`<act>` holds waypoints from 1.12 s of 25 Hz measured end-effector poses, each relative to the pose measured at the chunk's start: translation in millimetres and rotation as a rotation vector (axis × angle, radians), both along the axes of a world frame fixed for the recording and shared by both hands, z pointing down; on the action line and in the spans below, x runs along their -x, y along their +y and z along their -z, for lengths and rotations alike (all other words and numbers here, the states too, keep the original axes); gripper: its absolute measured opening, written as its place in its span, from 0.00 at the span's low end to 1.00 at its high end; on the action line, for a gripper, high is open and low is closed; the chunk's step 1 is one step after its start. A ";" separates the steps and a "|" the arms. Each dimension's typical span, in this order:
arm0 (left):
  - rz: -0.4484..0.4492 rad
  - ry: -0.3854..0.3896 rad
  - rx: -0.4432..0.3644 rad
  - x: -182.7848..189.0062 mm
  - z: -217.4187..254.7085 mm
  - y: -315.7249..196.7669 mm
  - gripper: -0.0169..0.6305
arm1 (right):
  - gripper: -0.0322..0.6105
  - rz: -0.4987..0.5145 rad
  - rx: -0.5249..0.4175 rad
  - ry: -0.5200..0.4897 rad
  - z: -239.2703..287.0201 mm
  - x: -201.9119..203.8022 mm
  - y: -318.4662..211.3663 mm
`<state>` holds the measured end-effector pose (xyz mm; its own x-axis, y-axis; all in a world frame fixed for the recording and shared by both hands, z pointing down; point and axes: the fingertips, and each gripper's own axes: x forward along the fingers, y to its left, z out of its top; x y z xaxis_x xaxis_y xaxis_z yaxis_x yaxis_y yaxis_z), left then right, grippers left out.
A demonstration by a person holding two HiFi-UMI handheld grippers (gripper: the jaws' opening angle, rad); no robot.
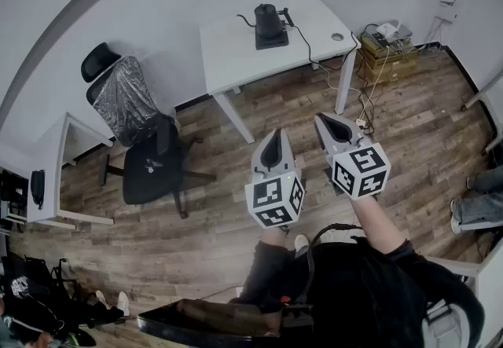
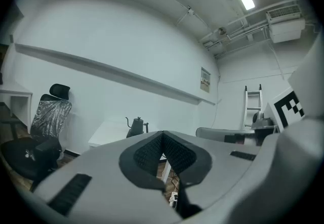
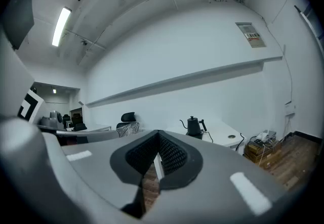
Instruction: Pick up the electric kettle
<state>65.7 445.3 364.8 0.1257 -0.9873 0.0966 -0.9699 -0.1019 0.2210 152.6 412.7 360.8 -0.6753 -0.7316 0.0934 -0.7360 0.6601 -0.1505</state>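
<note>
A black gooseneck electric kettle (image 1: pixel 268 22) stands on its base on a white table (image 1: pixel 236 56) across the room; its cord runs off the right side. It also shows small in the left gripper view (image 2: pixel 136 127) and the right gripper view (image 3: pixel 195 127). My left gripper (image 1: pixel 273 150) and right gripper (image 1: pixel 335 128) are held side by side over the wooden floor, well short of the table. Both are shut with nothing between the jaws.
A black office chair (image 1: pixel 141 142) with a plastic-wrapped back stands left of the table. Cardboard boxes (image 1: pixel 387 56) and loose cables lie to the table's right. Another white desk (image 1: pixel 55 174) is at far left. A person's legs (image 1: pixel 475 201) show at the right edge.
</note>
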 end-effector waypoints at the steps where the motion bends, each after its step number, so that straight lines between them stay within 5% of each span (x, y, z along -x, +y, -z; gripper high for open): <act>1: 0.000 0.000 -0.001 0.5 0.1 0.1 0.03 | 0.05 0.000 -0.001 0.000 0.3 0.6 -0.3; 13: -0.007 0.009 -0.002 3.2 -2.9 5.0 0.03 | 0.05 0.012 -0.009 -0.004 -5.8 5.4 2.6; 28: 0.010 0.137 -0.015 55.7 -17.2 24.5 0.03 | 0.05 0.000 -0.028 -0.060 -9.9 35.3 10.8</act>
<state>10.0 469.8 382.0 0.1269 -0.9898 0.0642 -0.9316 -0.0967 0.3503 117.2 423.5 370.7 -0.6793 -0.7332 0.0323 -0.7259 0.6649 -0.1760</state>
